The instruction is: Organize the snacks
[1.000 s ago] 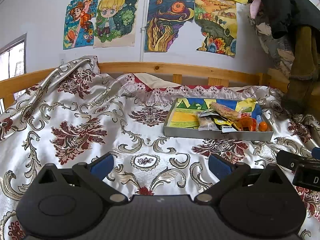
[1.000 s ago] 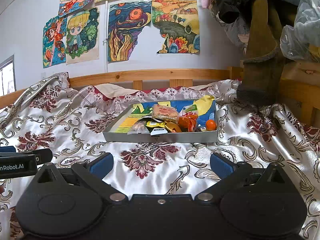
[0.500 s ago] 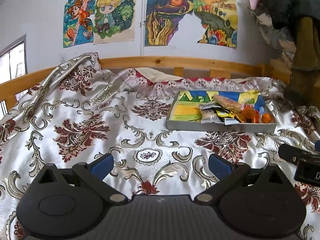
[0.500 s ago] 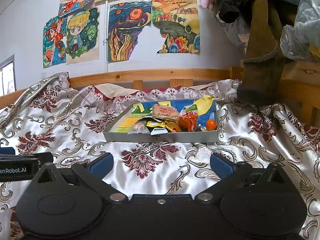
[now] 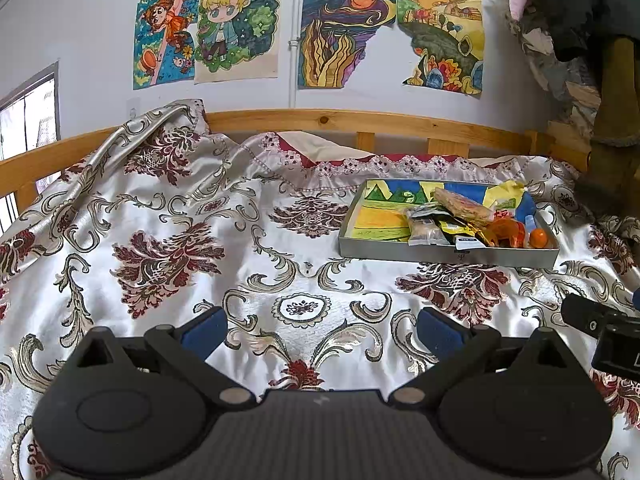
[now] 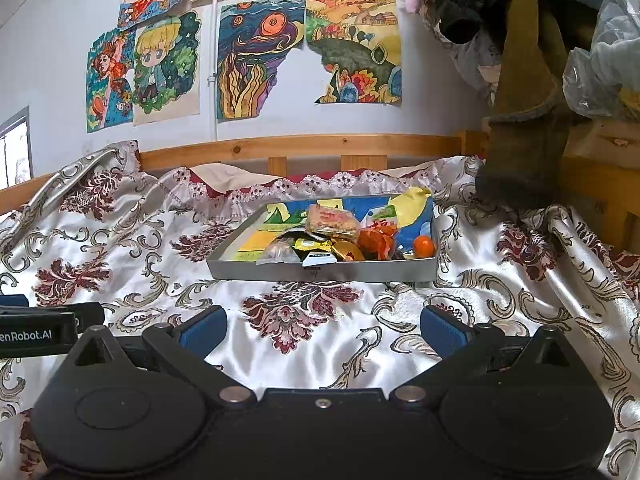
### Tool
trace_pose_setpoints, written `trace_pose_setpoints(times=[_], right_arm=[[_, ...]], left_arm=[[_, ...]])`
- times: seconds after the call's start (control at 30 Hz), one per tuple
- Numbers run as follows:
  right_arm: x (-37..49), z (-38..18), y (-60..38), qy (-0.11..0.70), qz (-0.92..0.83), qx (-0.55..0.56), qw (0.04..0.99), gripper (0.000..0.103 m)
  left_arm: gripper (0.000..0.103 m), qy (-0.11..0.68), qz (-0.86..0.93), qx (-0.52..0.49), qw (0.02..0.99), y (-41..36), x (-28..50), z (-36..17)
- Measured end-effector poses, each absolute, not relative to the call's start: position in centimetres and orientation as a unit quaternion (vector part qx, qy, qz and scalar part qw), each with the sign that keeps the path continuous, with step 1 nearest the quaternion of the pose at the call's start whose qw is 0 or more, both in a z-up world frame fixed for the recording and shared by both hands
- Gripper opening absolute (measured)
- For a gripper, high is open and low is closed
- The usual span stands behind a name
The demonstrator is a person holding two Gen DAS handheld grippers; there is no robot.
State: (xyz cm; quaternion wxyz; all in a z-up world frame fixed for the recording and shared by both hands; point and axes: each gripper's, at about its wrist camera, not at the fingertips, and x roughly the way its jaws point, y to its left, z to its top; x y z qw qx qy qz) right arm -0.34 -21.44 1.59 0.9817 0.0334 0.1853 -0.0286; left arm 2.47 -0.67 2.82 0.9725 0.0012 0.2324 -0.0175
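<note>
Bedspread [image 6: 500, 300] first: slick satin w/ folds, soft under everything, so I'd judge any push on the tray makes it slide or tip. Gray tray [image 6: 320, 274] sits well ahead of both tools, toward the wooden rail [image 6: 304, 146]. In the right view it's dead ahead; in the left view it's off to the right.

Snacks are heaped in the tray's right half, left half bare. Pile [image 6: 320, 240]: pink-speckled bar on top, clear packet + black/yellow sachets at the front wall, orange wrappers, small orange ball [image 6: 424, 246] at the right end.

My right gripper [image 6: 322, 330]: jaws wide apart, holding nothing, low over the cloth. Left gripper [image 5: 320, 332]: same, spread wide, nothing in it.

Approach w/ the right, come down from above on the top bar, pinch its short sides, lift straight up. Left can steady the tray's near-left corner.
</note>
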Motion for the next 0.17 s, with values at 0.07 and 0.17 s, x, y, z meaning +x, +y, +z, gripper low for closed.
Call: trace_pose_setpoints(times=[0.07,0.17], right_arm=[[-0.5,1.19,-21.23,0.187,-0.028,0.033,0.981,0.102],[-0.51,0.98,-21.07,0.187,-0.027,0.033,0.981,0.102]], left_arm=[[0.103,0.234,-0.017,0.001,0.972,-0.7,2.49,2.82],[0.103,0.236,-0.015,0.001,0.972,-0.72,2.52,2.78]])
